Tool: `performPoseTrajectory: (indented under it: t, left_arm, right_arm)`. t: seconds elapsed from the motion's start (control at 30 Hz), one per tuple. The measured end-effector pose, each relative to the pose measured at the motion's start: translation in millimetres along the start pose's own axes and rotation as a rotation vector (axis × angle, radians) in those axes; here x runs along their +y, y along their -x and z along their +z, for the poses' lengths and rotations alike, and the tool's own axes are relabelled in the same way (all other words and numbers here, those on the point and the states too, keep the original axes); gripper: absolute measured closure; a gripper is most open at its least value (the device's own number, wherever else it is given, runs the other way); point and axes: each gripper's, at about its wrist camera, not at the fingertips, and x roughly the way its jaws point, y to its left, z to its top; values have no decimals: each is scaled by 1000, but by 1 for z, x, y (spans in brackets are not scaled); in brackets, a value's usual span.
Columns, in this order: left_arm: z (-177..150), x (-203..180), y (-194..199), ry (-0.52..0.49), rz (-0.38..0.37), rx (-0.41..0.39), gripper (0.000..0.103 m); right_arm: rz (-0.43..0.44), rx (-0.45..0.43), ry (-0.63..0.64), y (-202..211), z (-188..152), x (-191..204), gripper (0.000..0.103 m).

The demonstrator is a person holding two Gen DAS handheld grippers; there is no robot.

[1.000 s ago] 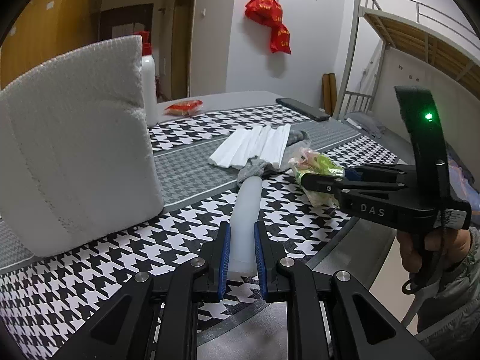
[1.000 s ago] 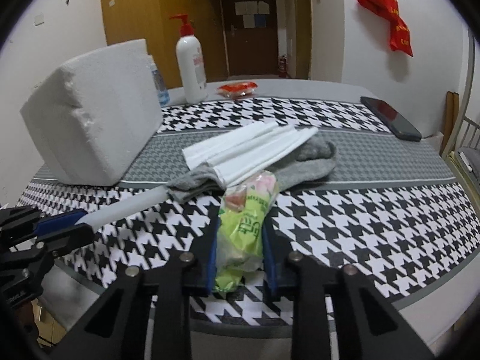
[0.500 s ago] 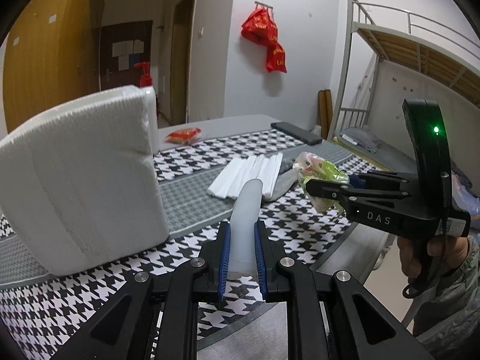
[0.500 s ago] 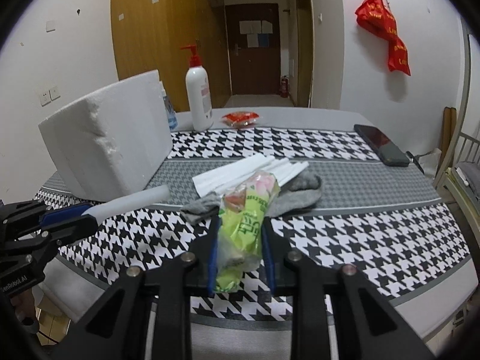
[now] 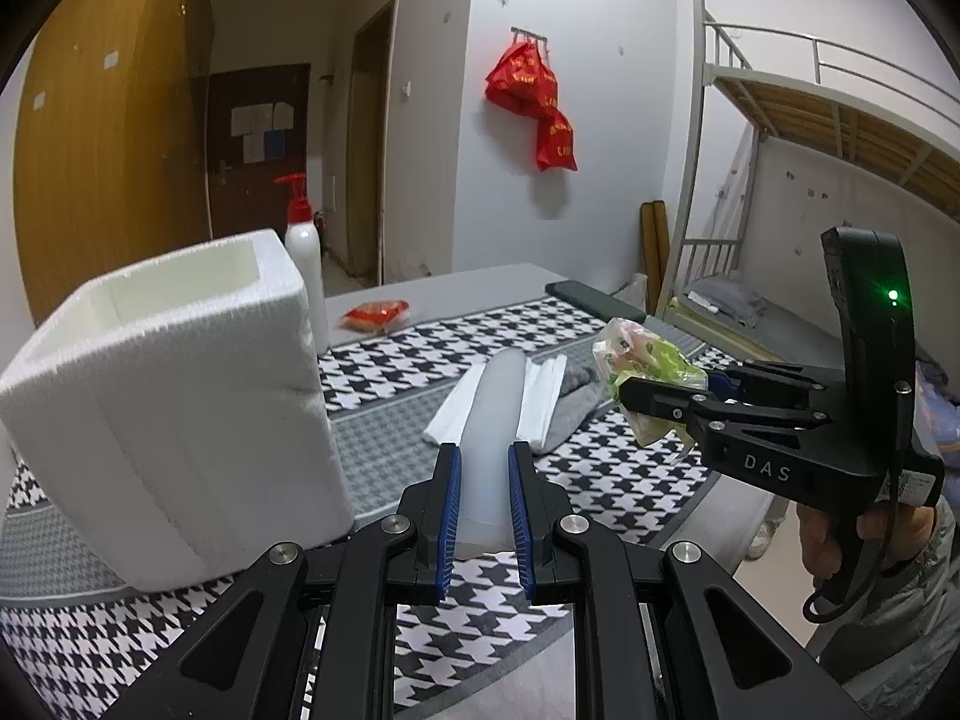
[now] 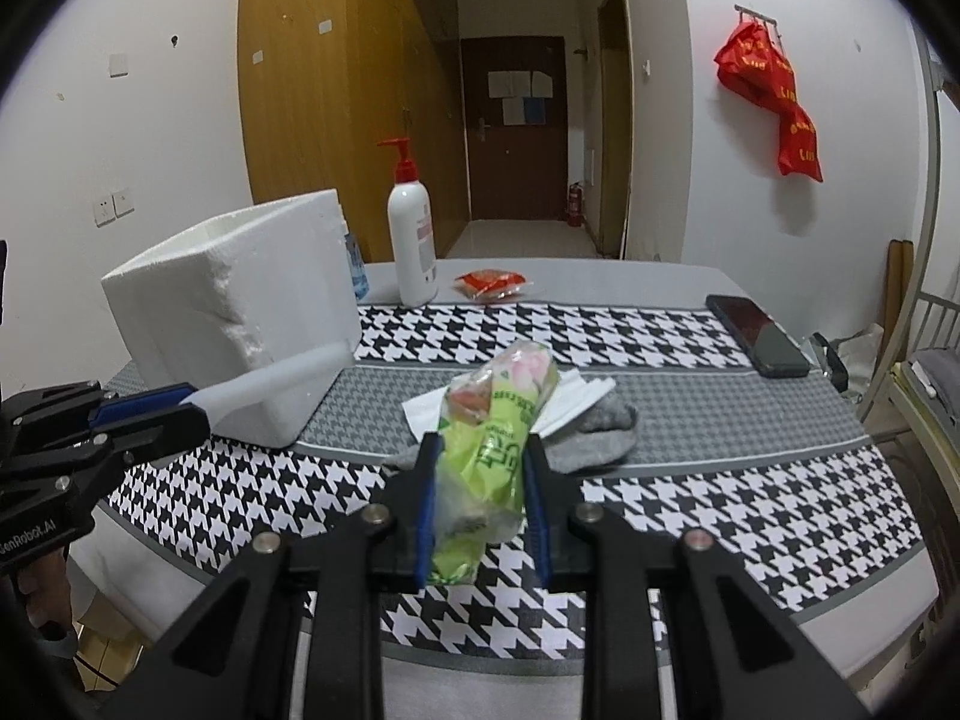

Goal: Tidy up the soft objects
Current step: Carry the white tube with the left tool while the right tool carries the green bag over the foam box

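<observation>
My left gripper point(image 5: 485, 462) is shut on a white foam tube point(image 5: 493, 420), held up above the table. The tube point(image 6: 270, 381) shows in the right wrist view too, sticking out of the left gripper point(image 6: 180, 405). My right gripper point(image 6: 483, 450) is shut on a green plastic packet point(image 6: 498, 420), also lifted off the table. That packet point(image 5: 642, 360) and the right gripper point(image 5: 645, 393) appear at the right of the left wrist view. An open white foam box point(image 5: 168, 384) stands at the left. White folded sheets point(image 6: 579, 393) and a grey sock point(image 6: 594, 432) lie on the table.
The table wears a houndstooth cloth point(image 6: 720, 498). A pump bottle point(image 6: 411, 240), a red packet point(image 6: 492, 285) and a dark phone point(image 6: 759, 336) sit toward the back. A bunk bed point(image 5: 840, 138) stands to the right. A hand point(image 5: 852, 534) grips the right gripper's handle.
Both grippers have risen with their loads. The tube and the packet have come up off the table, and the box's open top has come into sight.
</observation>
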Motion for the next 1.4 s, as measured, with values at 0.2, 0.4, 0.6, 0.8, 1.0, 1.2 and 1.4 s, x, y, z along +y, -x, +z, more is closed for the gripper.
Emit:
performPoseTrajectory:
  t: [0.2,0.4,0.6,0.8,1.0,1.2,1.4]
  left_arm:
    - [11,-1,3,-6,7,-27,86]
    - [23,-4,6,-24,6,-56,86]
    - [34,-1,9,-21,12,-86,86]
    - [47,3,17,-19,37,-119,86]
    - [56,7,24,-15,64,-157,86]
    - [66,14,28,-6,102,-166,86]
    - [73,22,34,3,139,-183,86]
  right_arm:
    - [-1,-33,0,6,8,-2,74]
    - [2,-64,2,13,15,-3,74]
    - [-3,-93,-1,20,22,-5,74]
    - [4,-125,0,26,34,-4,74]
    - [21,-163,24,32,46,5,74]
    - [33,-173,44,31,56,12,74]
    - [49,-192,53,29,64,19,74]
